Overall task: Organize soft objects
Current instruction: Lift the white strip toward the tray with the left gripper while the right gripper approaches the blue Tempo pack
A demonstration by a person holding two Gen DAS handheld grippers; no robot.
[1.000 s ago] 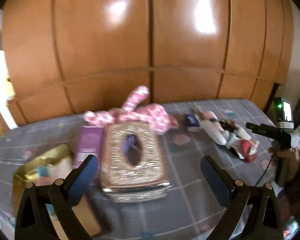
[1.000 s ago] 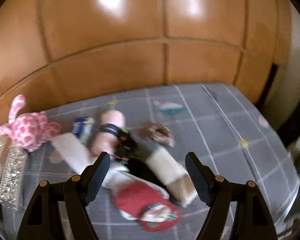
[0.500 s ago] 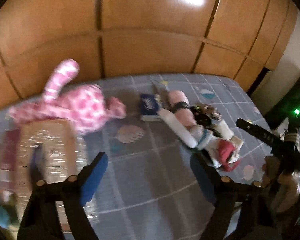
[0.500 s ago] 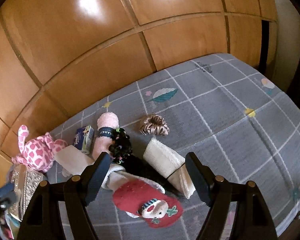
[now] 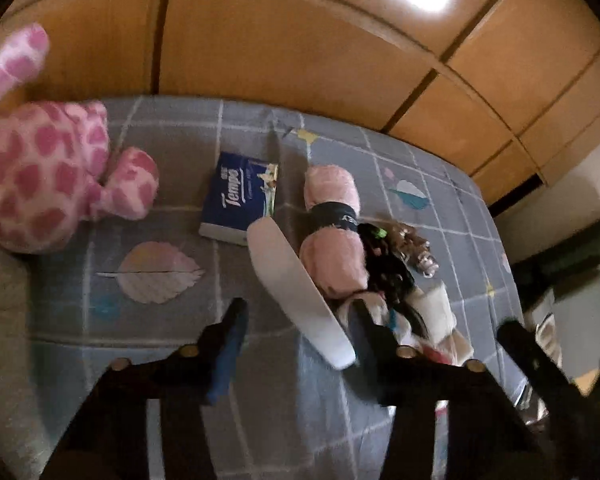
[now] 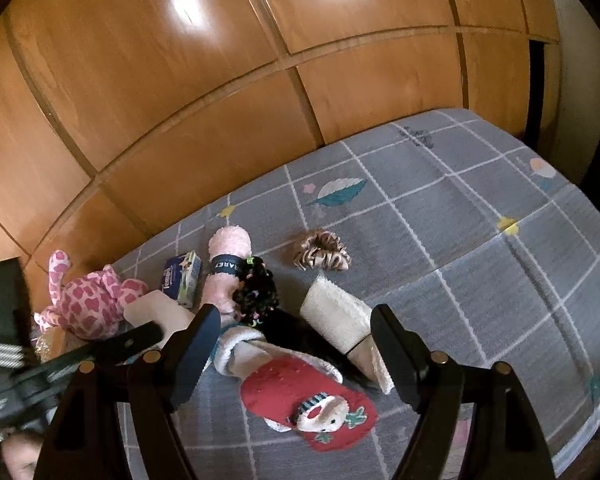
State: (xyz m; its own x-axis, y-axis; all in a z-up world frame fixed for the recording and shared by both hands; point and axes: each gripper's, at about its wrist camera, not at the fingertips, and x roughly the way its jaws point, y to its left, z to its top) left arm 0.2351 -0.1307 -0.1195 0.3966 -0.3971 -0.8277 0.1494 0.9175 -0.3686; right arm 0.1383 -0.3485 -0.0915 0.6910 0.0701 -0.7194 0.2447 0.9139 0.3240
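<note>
Left hand-held gripper (image 5: 296, 340): jaws have just been closing and now stand about half narrowed. They are not clenched. The near end of a white strip (image 5: 288, 276) lies between them, close to the finger on the 3 o'clock side. The opposite pad stands clear of the strip, with bare bed cover (image 5: 160, 360) under it.

Right hand-held gripper (image 6: 294, 348): released, jaws wide, nothing between the pads. It hangs over a red Christmas sock (image 6: 300, 396) with a snowman figure on it, which lies flat on the cover.

- Just past the sock, toward 1 o'clock in the right wrist view: a cream folded cloth (image 6: 340, 324).
- Toward 11 o'clock: a black curly hair piece (image 6: 256, 296) with small coloured bits in it.
- Touching the hair piece: a pink rolled towel (image 5: 334, 248) with a dark band round its middle. The white strip runs alongside it.
- At 11 o'clock from the roll, just beside the strip's far end: a blue tissue pack (image 5: 236, 200).
- Out at 9 o'clock, apart from the pile: a pink spotted plush toy (image 5: 40, 184), one limb sticking up.
- Beyond the cream cloth at 12 o'clock, lying alone: a brown scrunchie (image 6: 320, 256).

Farthest back, along the bed's far edge: glossy wooden wardrobe doors (image 5: 300, 40).
</note>
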